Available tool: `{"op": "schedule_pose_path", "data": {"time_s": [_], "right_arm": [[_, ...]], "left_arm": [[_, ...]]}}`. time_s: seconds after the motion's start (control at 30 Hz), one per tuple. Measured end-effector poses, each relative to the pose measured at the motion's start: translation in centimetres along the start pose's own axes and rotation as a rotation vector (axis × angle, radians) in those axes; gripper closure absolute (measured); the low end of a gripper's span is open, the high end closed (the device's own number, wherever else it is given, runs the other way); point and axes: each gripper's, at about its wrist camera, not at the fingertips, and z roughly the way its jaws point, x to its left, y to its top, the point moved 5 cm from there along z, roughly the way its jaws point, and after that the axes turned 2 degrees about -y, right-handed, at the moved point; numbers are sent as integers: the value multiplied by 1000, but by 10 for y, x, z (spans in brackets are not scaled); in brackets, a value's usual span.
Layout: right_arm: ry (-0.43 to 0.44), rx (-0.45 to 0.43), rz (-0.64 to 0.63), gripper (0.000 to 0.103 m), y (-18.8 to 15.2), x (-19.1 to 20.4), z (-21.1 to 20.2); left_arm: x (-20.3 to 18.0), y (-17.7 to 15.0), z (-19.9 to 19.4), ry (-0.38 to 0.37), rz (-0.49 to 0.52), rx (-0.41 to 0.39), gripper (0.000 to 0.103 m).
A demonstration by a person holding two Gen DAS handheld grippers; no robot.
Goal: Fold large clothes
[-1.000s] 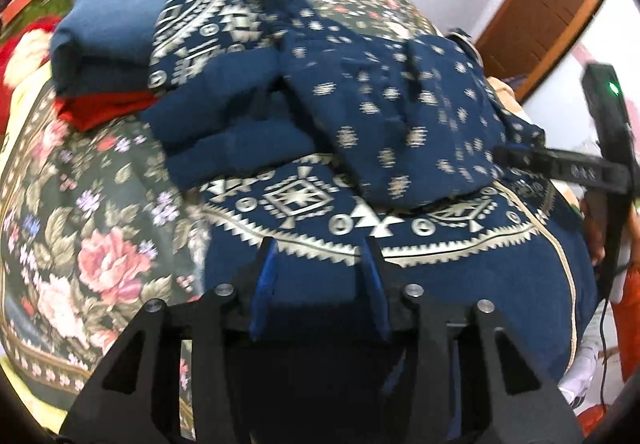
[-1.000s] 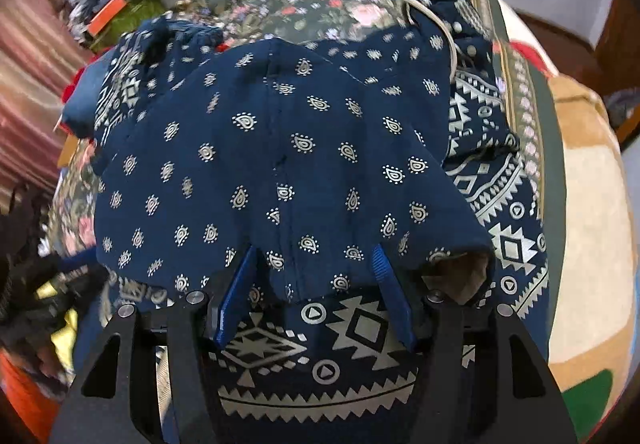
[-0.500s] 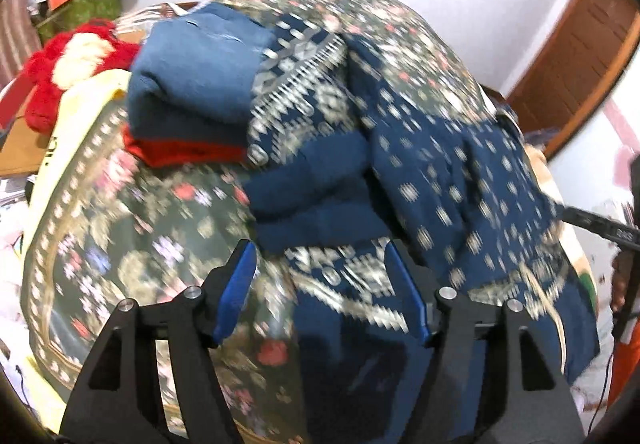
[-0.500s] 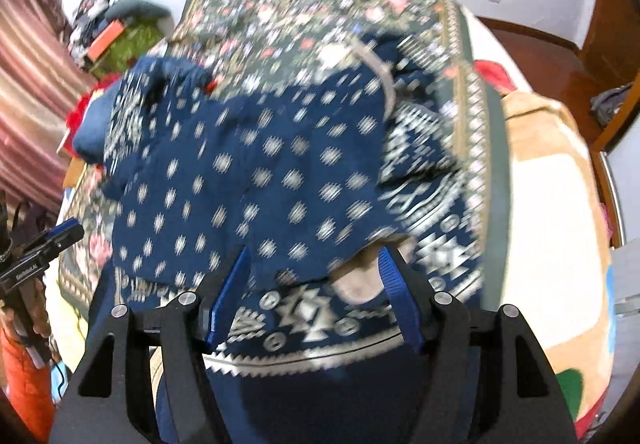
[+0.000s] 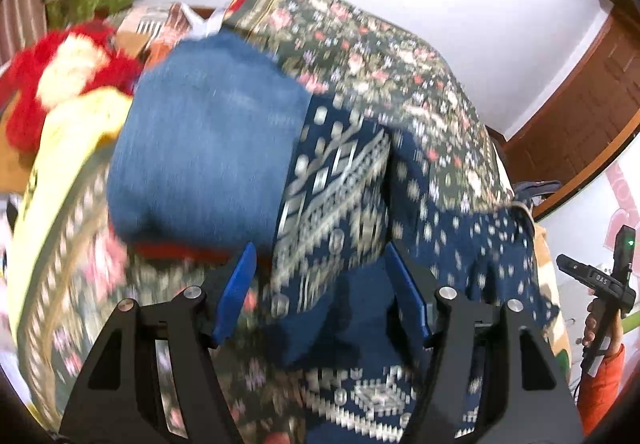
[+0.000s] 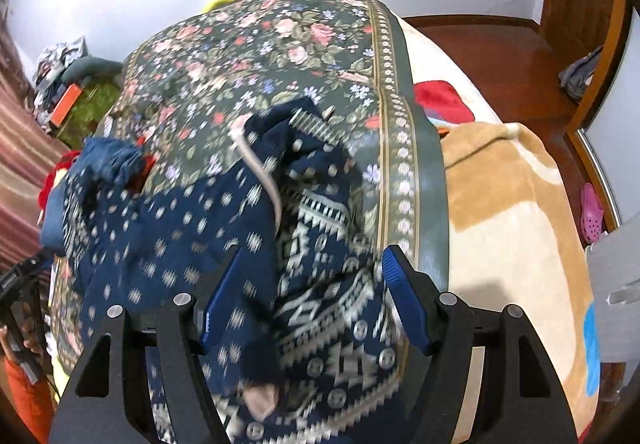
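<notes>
A large navy garment (image 5: 336,180) with white geometric bands and small dots lies crumpled and partly folded on the floral bedspread (image 5: 380,56). My left gripper (image 5: 319,250) hovers open over its left part, its blue pads clear of the cloth. In the right wrist view the same garment (image 6: 192,228) spreads to the left, its pale neckline facing up. My right gripper (image 6: 313,254) hangs above the patterned band with its jaws opening. Cloth lies beneath them, and nothing is pinched.
Folded blue jeans (image 5: 208,148) rest on a red item (image 5: 176,250) at the garment's left. A red and white plush (image 5: 60,84) lies beyond. A tan blanket (image 6: 512,204) covers the bed's right side. A hand in an orange sleeve (image 5: 600,376) shows at the right edge.
Both grippers let go of the garment's lower edge, opened wider and lifted away. The left view swung left toward the jeans, the right view toward the bed's right side.
</notes>
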Motion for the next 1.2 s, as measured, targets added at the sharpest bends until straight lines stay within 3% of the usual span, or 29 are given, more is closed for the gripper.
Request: {"op": "schedule_pose_path", "data": {"time_s": [0.23,0.37,0.53,0.6,0.67,0.7,0.73,0.77,0.97,1.2], "right_arm": [[30,27,35,37,28,-3,40],[51,63,63,37,39,-6,72],[101,93,103,38,43,-2,99],[112,91,92,48,43,4,104],[113,83,83,65,44,8,104],[114,74,74,73,45,10,102],[116,69,64,90,45,13,100],[116,61,59,91,46,14,96],[117,-55,18,94,55,28,49],[91,-225,-19,95,76,41,-20]], "left_arm": [[3,38,44,26,26,26,37],[4,41,65,26,29,31,37],[-20,37,79,-26,127,48,37],[-25,35,85,8,175,46,40],[-27,34,88,21,182,51,62],[-26,33,90,-3,161,67,67],[-26,33,90,-27,145,73,81],[-27,32,89,-43,136,76,88],[-57,33,56,-10,220,9,92],[-86,64,-5,-115,182,-93,93]]}}
